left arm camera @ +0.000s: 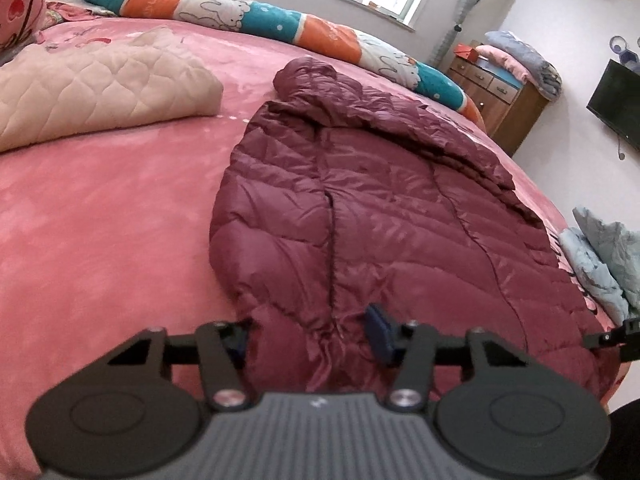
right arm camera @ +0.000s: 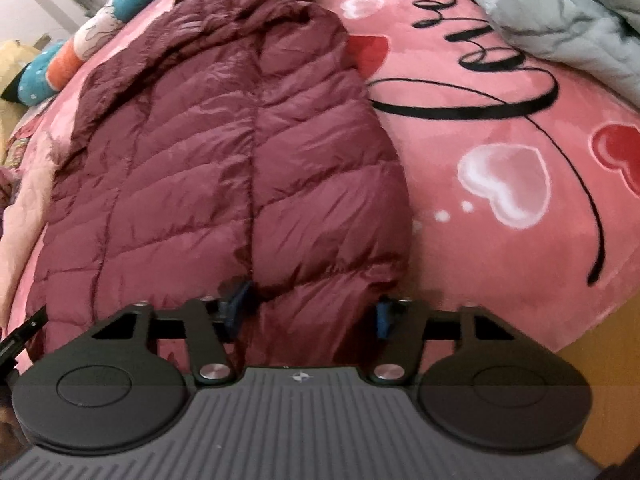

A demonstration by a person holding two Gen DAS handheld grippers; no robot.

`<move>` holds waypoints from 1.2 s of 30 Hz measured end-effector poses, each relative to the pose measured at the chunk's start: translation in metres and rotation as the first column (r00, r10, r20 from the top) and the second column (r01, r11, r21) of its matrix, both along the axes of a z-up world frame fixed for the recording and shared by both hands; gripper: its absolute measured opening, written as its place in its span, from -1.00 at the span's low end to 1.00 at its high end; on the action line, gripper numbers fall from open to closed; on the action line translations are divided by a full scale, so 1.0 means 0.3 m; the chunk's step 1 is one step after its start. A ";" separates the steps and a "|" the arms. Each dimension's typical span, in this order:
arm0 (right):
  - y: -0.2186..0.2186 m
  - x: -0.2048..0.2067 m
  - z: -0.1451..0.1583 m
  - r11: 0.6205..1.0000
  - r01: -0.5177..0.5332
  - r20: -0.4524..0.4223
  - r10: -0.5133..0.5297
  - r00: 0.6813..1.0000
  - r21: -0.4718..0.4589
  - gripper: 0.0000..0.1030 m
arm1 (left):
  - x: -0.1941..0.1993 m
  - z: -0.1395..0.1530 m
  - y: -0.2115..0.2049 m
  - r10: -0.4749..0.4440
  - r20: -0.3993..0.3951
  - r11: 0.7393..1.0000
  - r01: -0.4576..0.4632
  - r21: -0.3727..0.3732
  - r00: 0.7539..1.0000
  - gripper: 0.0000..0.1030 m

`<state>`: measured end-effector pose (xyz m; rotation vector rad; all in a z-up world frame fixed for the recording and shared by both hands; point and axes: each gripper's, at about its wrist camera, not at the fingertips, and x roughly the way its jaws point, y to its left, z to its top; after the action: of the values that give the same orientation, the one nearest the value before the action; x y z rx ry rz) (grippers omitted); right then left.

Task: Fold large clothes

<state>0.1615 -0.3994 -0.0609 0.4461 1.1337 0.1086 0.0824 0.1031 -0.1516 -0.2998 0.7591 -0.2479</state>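
Observation:
A maroon quilted down jacket (left arm camera: 360,208) lies flat on the pink bed, hood at the far end, sleeves folded in; it also shows in the right wrist view (right arm camera: 224,152). My left gripper (left arm camera: 310,336) is open at the jacket's near hem, left side, its blue-padded fingers (left arm camera: 379,332) astride a bunch of hem fabric. My right gripper (right arm camera: 310,308) is open at the hem's right side, fingers (right arm camera: 383,318) either side of the fabric. The right gripper's tip shows at the right edge of the left wrist view (left arm camera: 612,338).
The pink bedspread (right arm camera: 500,184) has hearts and black script. A folded beige quilted blanket (left arm camera: 92,88) lies far left. A long rolled colourful quilt (left arm camera: 260,16) lines the far side. Pale blue bedding (right arm camera: 560,16) lies right. A wooden dresser (left arm camera: 500,92) stands beyond.

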 end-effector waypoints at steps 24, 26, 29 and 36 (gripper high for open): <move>0.072 0.064 0.013 0.992 -0.118 0.032 0.117 0.993 0.036 -0.16 | 0.013 -0.002 -0.012 -0.017 -0.006 0.998 0.017 -0.055 1.000 -0.71; 0.085 0.057 0.029 0.992 -0.124 0.071 0.121 0.990 0.037 -0.36 | 0.003 0.015 -0.011 -0.010 0.008 0.998 0.010 -0.068 1.000 -0.76; 0.098 0.032 0.063 0.990 -0.134 0.158 0.124 0.980 0.054 -0.53 | -0.013 0.051 0.000 0.011 0.036 0.994 -0.007 -0.112 0.999 -0.81; 0.085 -0.049 0.138 0.958 -0.164 0.344 0.076 0.936 0.235 -0.56 | -0.062 0.138 0.027 0.047 0.096 0.971 -0.023 -0.237 0.994 -0.86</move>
<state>0.1467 -0.3740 -0.0195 0.5680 0.8136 0.4310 0.0639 0.1114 -0.1101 -0.5217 0.6244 -0.3184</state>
